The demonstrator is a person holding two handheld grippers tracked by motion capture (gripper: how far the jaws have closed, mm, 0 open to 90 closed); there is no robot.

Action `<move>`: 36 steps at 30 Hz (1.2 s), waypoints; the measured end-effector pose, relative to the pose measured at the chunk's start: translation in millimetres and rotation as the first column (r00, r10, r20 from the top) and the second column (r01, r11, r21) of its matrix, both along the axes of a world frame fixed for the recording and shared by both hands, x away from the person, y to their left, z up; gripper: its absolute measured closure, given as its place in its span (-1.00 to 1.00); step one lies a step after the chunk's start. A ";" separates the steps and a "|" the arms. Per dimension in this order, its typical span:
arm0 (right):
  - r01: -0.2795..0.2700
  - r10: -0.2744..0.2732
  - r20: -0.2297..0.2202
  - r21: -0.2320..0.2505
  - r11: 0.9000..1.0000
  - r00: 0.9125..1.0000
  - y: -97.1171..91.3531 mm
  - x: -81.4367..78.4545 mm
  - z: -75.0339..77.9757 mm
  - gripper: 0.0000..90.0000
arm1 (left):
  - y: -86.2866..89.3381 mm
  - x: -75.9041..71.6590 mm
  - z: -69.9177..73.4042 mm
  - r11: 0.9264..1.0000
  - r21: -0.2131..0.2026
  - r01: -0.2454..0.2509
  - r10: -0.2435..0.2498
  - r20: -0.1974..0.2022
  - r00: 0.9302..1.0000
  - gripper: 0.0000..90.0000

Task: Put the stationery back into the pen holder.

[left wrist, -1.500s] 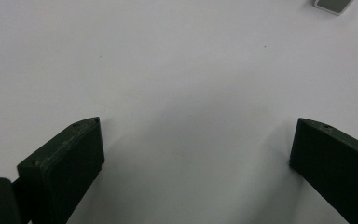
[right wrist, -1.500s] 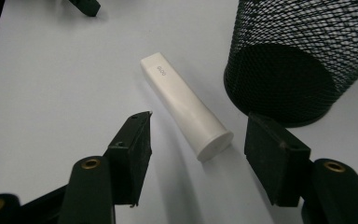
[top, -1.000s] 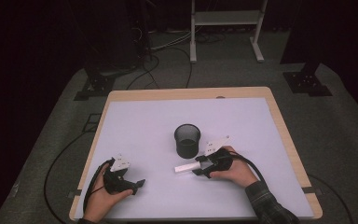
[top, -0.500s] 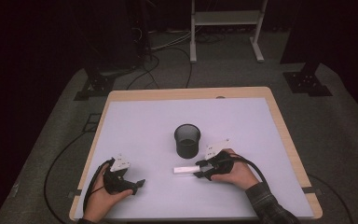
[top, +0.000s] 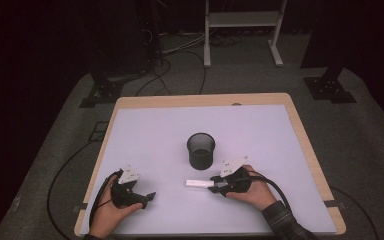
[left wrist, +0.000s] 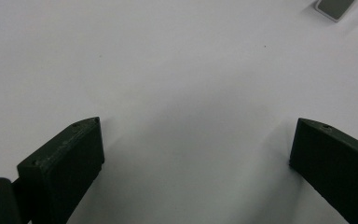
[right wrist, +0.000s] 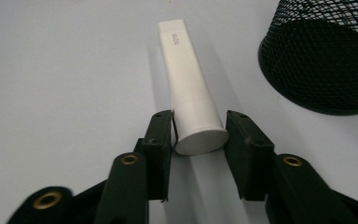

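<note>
A white tube [top: 197, 184] lies flat on the pale table [top: 260, 135], its wide cap end toward my right gripper [top: 214, 186]. In the right gripper view the jaws have just been closing and now press both sides of the tube [right wrist: 186, 88] at its cap, so the right gripper [right wrist: 199, 116] is shut on it. A black mesh cup [top: 201, 150] stands upright just beyond the tube, and its wall [right wrist: 326, 51] is at the upper right of the right gripper view. My left gripper [top: 149, 197] rests at the front left, and its jaws [left wrist: 198, 123] stand wide open over bare table.
Wooden table edges [top: 307, 150] frame the pale top. Cables [top: 100, 192] trail from both grippers over the front edge. A small grey-faced white object [left wrist: 334, 7] is at the top right corner of the left gripper view. Dark floor, stands and a white rack [top: 242, 20] lie beyond.
The right gripper's jaws have closed onto the tube's cap end, and the hand has shifted slightly toward the front edge. The tube now lies level. The left hand has stayed put.
</note>
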State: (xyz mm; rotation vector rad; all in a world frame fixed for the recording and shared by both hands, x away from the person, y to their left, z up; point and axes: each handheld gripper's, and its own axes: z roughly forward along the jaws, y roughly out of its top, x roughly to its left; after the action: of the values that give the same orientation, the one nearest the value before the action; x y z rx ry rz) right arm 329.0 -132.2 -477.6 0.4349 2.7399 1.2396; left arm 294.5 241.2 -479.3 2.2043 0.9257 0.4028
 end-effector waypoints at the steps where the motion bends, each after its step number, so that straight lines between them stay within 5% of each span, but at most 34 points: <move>1: 0.005 -0.005 -0.007 0.003 1.000 1.000 0.1 0.0 0.3 0.42 | 0.0 0.0 0.0 1.000 0.000 0.000 0.000 0.000 1.000 -0.96; 23: 0.052 -0.048 -0.071 0.065 0.997 0.996 -13.2 -3.2 27.1 0.43 | 0.1 0.2 0.0 1.000 -0.001 0.000 0.000 -0.001 1.000 -0.96; 36: 0.071 -0.065 -0.063 0.114 0.991 0.996 -20.4 -6.1 49.2 0.43 | 0.0 0.2 0.0 1.000 -0.001 0.000 0.000 -0.001 1.000 -0.96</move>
State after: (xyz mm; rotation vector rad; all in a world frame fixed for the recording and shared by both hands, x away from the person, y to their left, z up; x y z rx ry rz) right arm 322.9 -152.7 -428.4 0.5804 2.6845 1.3957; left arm 294.7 241.3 -479.4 2.2037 0.9268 0.4009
